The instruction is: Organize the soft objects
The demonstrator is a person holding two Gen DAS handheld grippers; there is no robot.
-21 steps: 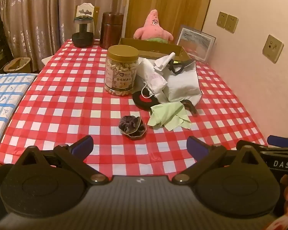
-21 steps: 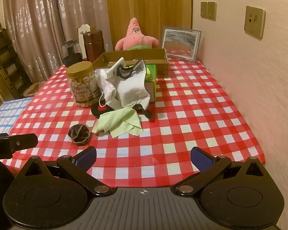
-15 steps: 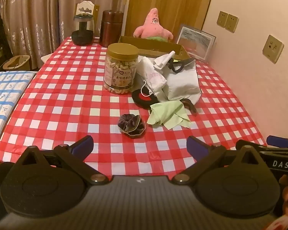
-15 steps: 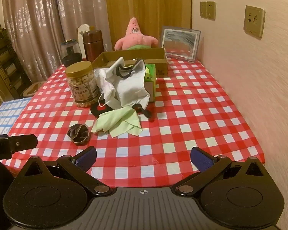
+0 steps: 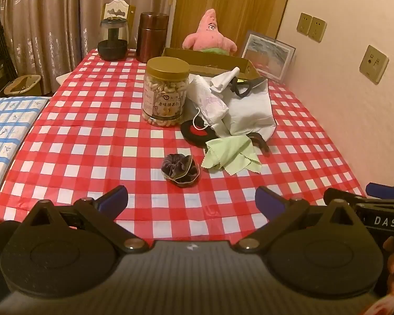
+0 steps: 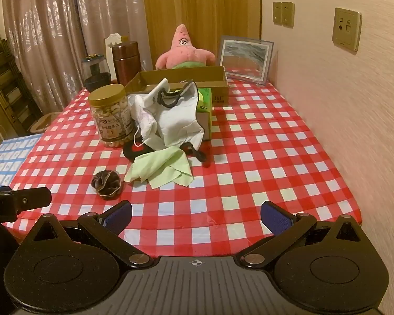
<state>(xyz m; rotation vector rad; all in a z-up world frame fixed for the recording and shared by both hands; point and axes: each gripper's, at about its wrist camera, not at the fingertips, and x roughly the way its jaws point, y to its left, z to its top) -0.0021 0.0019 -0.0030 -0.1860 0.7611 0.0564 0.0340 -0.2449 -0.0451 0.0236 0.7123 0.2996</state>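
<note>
A dark velvet scrunchie (image 5: 180, 170) (image 6: 106, 183) lies on the red checked tablecloth near the front. A light green cloth (image 5: 229, 154) (image 6: 162, 167) lies just right of it. Behind them sits a heap with a white face mask (image 5: 210, 103) (image 6: 144, 119) and a white drawstring bag (image 5: 250, 110) (image 6: 180, 116). A pink starfish plush (image 5: 210, 39) (image 6: 183, 52) sits behind a shallow cardboard box (image 5: 207, 61) (image 6: 181, 77). My left gripper (image 5: 191, 200) and right gripper (image 6: 195, 215) are both open and empty, above the table's front edge.
A jar of cashews (image 5: 166, 92) (image 6: 111, 115) stands left of the heap. A green tissue box (image 6: 205, 105), a brown canister (image 5: 152, 36), a glass jar (image 5: 113, 40) and a picture frame (image 6: 245, 59) stand further back. The wall (image 6: 354, 105) runs along the table's right side.
Both grippers have drawn slightly back and up from the table, so the objects look a little smaller and higher. Nothing on the table has moved.
</note>
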